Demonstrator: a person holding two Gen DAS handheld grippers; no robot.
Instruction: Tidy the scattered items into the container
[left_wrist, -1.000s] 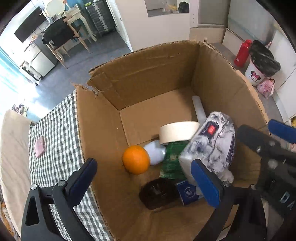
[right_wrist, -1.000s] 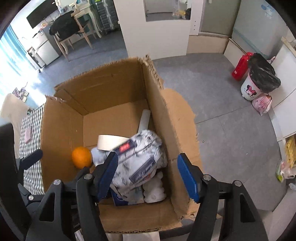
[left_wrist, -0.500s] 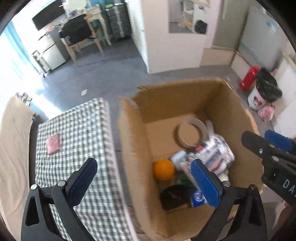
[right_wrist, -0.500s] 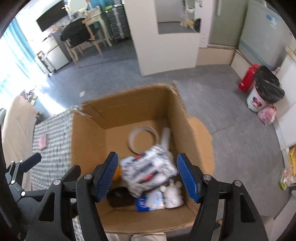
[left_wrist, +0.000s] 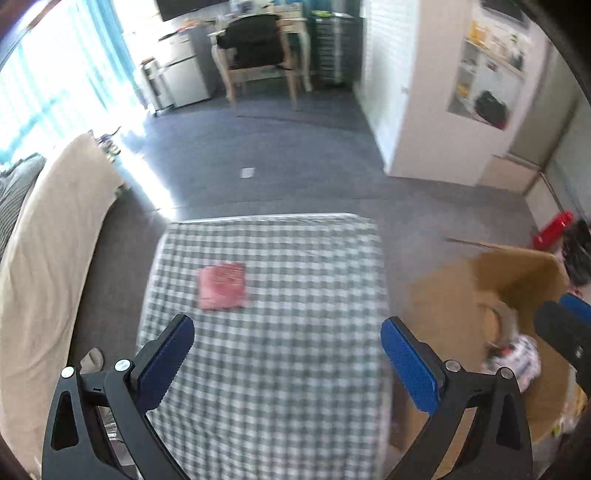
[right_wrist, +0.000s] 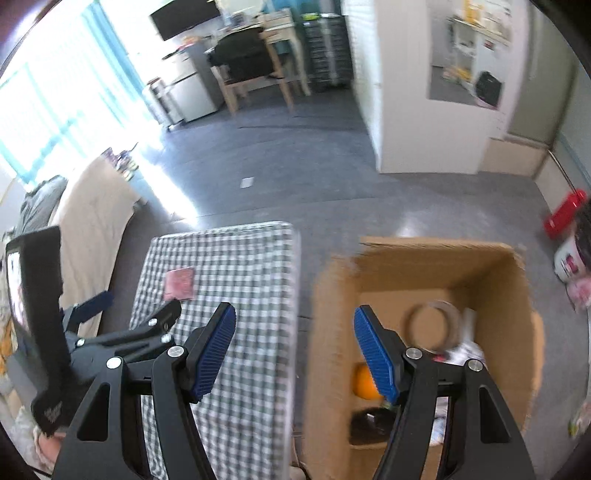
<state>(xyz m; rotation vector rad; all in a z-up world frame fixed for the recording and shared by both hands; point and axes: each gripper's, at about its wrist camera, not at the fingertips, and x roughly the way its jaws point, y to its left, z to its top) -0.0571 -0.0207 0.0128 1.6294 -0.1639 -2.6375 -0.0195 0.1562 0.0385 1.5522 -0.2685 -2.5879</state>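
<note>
- The left gripper (left_wrist: 286, 362) is spread wide with nothing between its blue pads (left_wrist: 166, 363); it hangs above the checked cloth (left_wrist: 266, 387) of the table.
- The right gripper (right_wrist: 293, 349) is also wide apart and holds nothing; its left pad (right_wrist: 214, 350) is over the cloth (right_wrist: 240, 369), and its right pad (right_wrist: 375, 356) is over the near left part of the box (right_wrist: 491, 280).
- In the right wrist view the left gripper (right_wrist: 133, 314) shows at the left edge, low over the cloth near the packet.
- A pink packet (left_wrist: 222, 285) lies flat on the cloth, well apart from the box (left_wrist: 458, 295); it is ahead of the left gripper, nearer its left pad.
- In the right wrist view the packet (right_wrist: 180, 283) sits on the far left part of the cloth.
- The box stands open on the floor just to the right of the table.
- Inside it lie a tape roll (right_wrist: 432, 325) towards the back, an orange (right_wrist: 365, 382) by the left wall, a dark item (right_wrist: 369, 422) in front of the orange, and a white patterned bag (right_wrist: 465, 354) on the right, partly hidden by the right gripper.
- Both views are blurred, so small detail in the box cannot be told.
- A beige sofa (left_wrist: 51, 236) runs along the left of the table.
</note>
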